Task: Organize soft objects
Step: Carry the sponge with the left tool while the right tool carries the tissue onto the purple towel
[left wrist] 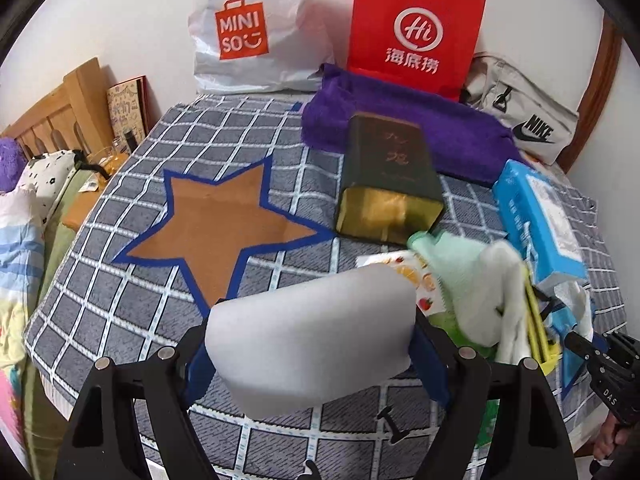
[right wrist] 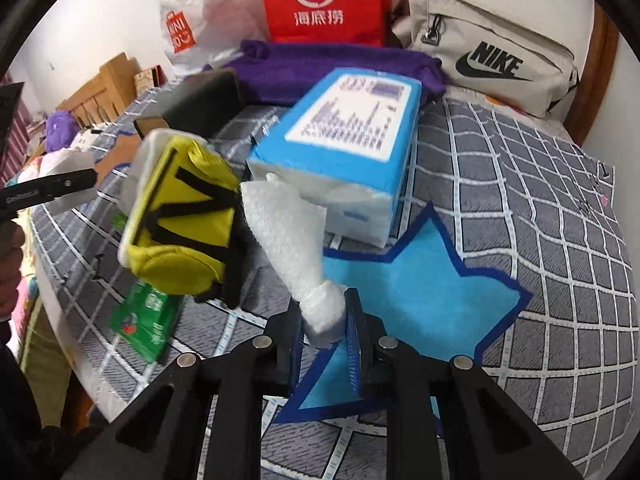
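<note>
A grey checked cloth (left wrist: 120,320) covers the whole work surface. On it, in my left view, lies a brown star patch (left wrist: 224,228) with a blue border at centre-left; in my right view a light-blue star patch (right wrist: 420,296) lies near, just beyond my right fingers. At the far edge stand a red paper bag (left wrist: 416,28) and a white plastic bag (left wrist: 248,28) to its left, with a purple towel (left wrist: 420,124) lying in front of them and a beige pouch (right wrist: 492,64) at far right. A dark tin box (left wrist: 388,176), its open end gold inside, lies on its side near the towel. A blue tissue pack (right wrist: 340,152) rests tilted to the right of the tin.

My left gripper (left wrist: 312,360) holds a white foam block (left wrist: 308,336) between both pads, raised above the cloth, near centre. My right gripper (right wrist: 324,332) is closed on a white tissue (right wrist: 292,232), pinched at its twisted end; the sheet leads back to the pack's opening. A yellow pouch (right wrist: 180,216) sits left of the tissue.
</note>
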A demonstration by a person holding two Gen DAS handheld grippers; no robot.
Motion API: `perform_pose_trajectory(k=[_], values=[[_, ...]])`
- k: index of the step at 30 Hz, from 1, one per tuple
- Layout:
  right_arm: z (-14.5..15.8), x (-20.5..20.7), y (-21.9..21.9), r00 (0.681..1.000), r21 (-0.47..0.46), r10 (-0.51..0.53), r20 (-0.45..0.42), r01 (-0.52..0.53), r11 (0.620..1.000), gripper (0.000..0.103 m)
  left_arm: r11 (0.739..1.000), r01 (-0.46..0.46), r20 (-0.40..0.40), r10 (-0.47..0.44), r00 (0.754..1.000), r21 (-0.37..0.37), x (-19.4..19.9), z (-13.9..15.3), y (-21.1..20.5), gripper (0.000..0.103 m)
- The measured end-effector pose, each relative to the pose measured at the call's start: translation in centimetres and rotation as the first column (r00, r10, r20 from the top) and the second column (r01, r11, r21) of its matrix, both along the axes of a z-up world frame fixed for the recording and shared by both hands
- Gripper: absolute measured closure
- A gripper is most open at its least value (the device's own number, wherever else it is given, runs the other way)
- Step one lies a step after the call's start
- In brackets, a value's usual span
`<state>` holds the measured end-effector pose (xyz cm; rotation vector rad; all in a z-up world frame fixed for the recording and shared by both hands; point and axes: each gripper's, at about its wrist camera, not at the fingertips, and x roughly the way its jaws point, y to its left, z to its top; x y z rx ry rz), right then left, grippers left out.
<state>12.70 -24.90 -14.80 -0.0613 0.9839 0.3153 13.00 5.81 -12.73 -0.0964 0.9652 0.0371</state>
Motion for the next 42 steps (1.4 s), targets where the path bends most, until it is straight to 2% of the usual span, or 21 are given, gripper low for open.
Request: perform_pose_trajectory(k=[9,13,20,30,42], values=[[4.6,0.6,-0.1,0.996,0.076,0.027,0.085,-0.033,0.997,0.085,0.998,0.043,0.047,-0.041,0.998,-0.045,1.8,3.3,-0.4,0.021],[6.0,2.6,0.1,0.994,0.082,0.004,0.109,-0.013,0.997,0.085,0.999,0.045,0.072,-0.044,0.996,-0.018,3.0,4.8,-0.8,0.021],[8.1,7.6,0.2,0.99,0.099,-0.037,0.136,0.024,0.995,0.085,0.999,0.047,0.065,-0.048,0.997,0.008,6.3,6.0,-1.4,0.021],[9.7,14.4,0.6,0.989,0.098,-0.056,0.14,0.042,0.994,0.084,0.999,0.037,0.058,-0.038,0.998,0.033,11.9,7.3,-1.9,0.021],[9.9,23.0,0.3,0.992,0.089,-0.032,0.12,0.022,0.996,0.084,0.996,0.059,0.024,-0.061,0.998,0.066,20.0,7.1,-4.1,0.021]])
